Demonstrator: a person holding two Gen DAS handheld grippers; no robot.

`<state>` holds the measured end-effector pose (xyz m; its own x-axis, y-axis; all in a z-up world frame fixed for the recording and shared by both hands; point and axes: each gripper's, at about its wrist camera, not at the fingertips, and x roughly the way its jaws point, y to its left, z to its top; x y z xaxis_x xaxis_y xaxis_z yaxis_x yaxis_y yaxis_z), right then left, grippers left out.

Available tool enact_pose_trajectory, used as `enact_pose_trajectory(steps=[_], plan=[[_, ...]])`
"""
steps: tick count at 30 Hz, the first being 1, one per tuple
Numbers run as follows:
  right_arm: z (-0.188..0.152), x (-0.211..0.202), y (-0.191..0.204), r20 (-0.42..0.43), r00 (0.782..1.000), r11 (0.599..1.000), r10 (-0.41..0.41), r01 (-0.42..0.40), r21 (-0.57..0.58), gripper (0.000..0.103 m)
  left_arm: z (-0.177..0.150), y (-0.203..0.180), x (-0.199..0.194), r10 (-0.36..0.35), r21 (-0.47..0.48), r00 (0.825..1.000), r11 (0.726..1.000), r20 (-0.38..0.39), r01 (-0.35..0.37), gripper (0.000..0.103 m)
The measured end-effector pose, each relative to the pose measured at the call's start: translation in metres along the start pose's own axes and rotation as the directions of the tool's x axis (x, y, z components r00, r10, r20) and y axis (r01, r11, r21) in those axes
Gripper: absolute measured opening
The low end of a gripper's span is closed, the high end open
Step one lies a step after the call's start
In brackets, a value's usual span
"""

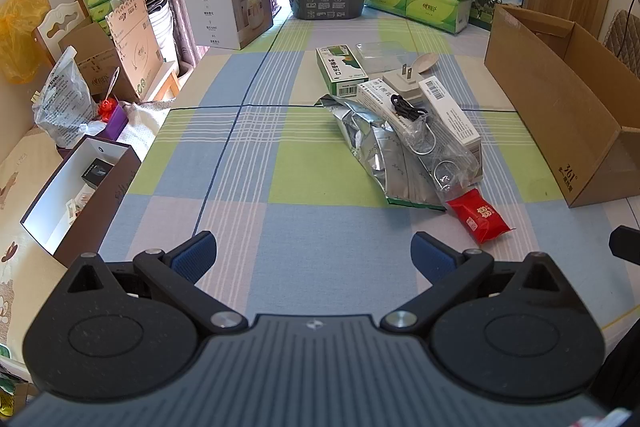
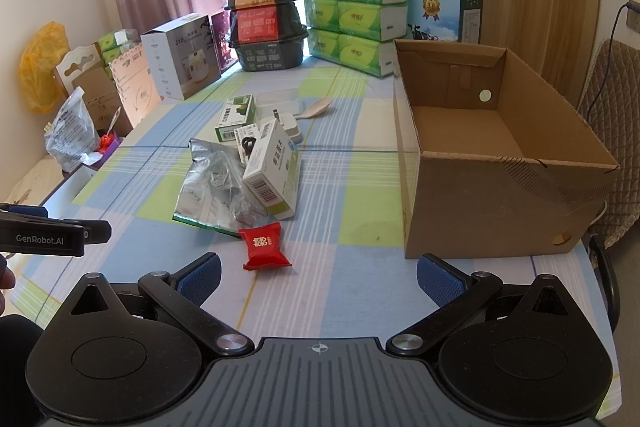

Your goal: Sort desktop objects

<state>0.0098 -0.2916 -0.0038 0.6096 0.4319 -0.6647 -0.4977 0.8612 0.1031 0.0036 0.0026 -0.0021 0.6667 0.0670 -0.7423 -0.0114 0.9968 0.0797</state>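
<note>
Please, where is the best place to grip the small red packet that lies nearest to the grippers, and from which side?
Probably the puffed middle of the small red foil packet, not its flat crimped ends. It lies flat and alone on the checked tablecloth, just clear of the silver foil bag. The open right gripper is nearest, so come from above with one finger on each long side.

Both wrist views low over the tablecloth's [image 1: 240,155] near edge, facing the far edge; shared central clutter, cardboard box [image 2: 500,187] right.
</note>
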Motion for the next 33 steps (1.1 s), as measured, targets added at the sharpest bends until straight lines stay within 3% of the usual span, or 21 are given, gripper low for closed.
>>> enact_pose_trajectory(steps=[33], plan=[[-0.0005, 0.0001, 0.0069, -0.015, 1.000, 0.999, 0.017, -0.018, -0.050, 0.101, -0.0014, 0.0046, 0.0011, -0.003, -0.026, 1.000, 1.000, -0.013, 0.002, 0.102]])
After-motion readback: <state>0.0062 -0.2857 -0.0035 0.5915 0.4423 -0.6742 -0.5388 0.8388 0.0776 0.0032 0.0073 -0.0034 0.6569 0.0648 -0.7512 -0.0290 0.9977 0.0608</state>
